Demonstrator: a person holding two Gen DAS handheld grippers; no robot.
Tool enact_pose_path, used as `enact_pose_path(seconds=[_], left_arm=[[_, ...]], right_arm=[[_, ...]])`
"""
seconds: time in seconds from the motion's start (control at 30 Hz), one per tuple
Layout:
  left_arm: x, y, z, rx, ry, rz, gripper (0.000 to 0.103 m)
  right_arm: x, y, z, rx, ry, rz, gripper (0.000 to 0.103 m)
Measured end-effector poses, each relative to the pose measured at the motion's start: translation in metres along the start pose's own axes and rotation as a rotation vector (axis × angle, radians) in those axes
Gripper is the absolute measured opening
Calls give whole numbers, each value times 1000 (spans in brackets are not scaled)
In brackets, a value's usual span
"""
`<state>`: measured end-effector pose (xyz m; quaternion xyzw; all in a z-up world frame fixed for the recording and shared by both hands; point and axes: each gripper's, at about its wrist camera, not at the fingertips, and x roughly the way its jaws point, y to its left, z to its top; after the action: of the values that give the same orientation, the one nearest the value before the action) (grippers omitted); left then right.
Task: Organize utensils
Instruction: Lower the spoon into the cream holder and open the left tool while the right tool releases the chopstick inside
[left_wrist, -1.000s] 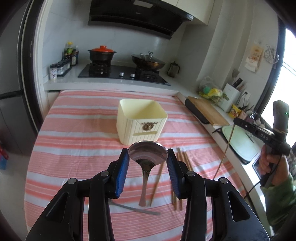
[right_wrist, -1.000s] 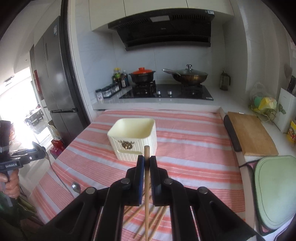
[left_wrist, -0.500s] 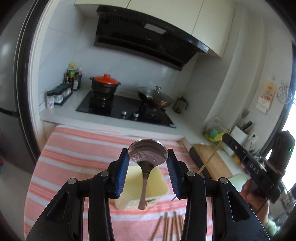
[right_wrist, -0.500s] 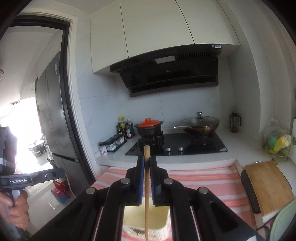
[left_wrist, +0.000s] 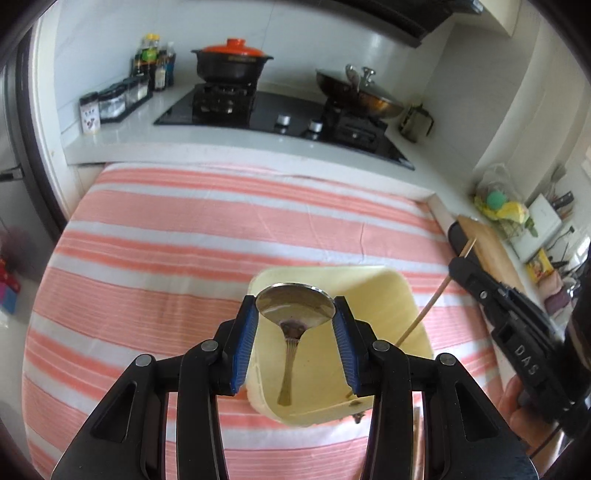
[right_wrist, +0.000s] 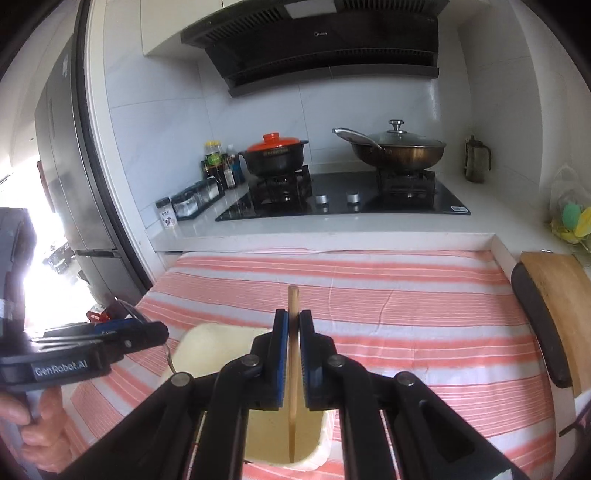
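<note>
— What's the left tool (left_wrist: 295, 325) got?

— A metal spoon (left_wrist: 295, 308). Its blue pads press on either side of the bowl, bowl up, and the handle hangs straight down into the cream tub (left_wrist: 380, 291) right below the tool.

— And the right one?

— The right tool (right_wrist: 294, 345) is closed tight on a wooden chopstick (right_wrist: 293, 373). The stick stands upright between the pads, top end poking above them, lower end down inside the same tub (right_wrist: 207, 341), which sits under and a little to the left of that tool.

— So both are over the tub?

— Yes, from opposite sides. From the left tool's side you see the right one (left_wrist: 458, 264) off to its right, the chopstick (left_wrist: 424, 314) slanting down into the tub's far corner. From the right tool's side, the left one (right_wrist: 162, 338) is at its left, over the tub's rim.

— Where's the tub standing?

— On the bench with the pink striped cloth (left_wrist: 184, 240), the stove (right_wrist: 343, 197) well beyond both tools. More chopsticks lie on the cloth just under the right tool, mostly hidden.
</note>
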<state>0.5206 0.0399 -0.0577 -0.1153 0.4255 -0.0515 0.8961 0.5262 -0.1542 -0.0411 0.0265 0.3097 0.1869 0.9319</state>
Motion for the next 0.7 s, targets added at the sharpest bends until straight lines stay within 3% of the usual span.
enact_pose_path(seconds=[0.07, 0.13, 0.17, 0.37, 0.53, 0.67, 0.7], left_arm=[[5, 4, -3, -8, 3, 16, 43], [-4, 10, -4, -24, -17, 18, 43], [-12, 14, -4, -31, -36, 14, 44], [-84, 41, -24, -35, -123, 18, 46], [-160, 59, -102, 23, -192, 60, 70], [-199, 71, -187, 25, -215, 78, 91], [-203, 72, -207, 26, -213, 92, 93]], right_arm=[[7, -4, 0, 25, 37, -7, 10], [5, -9, 1, 59, 49, -16, 26], [-2, -10, 2, 70, 35, -13, 30], [-81, -7, -3, 37, -32, -10, 36], [-175, -10, -54, 44, -49, 23, 48], [-251, -9, -122, -8, -119, -70, 51], [-266, -8, -140, -23, -134, -107, 56]])
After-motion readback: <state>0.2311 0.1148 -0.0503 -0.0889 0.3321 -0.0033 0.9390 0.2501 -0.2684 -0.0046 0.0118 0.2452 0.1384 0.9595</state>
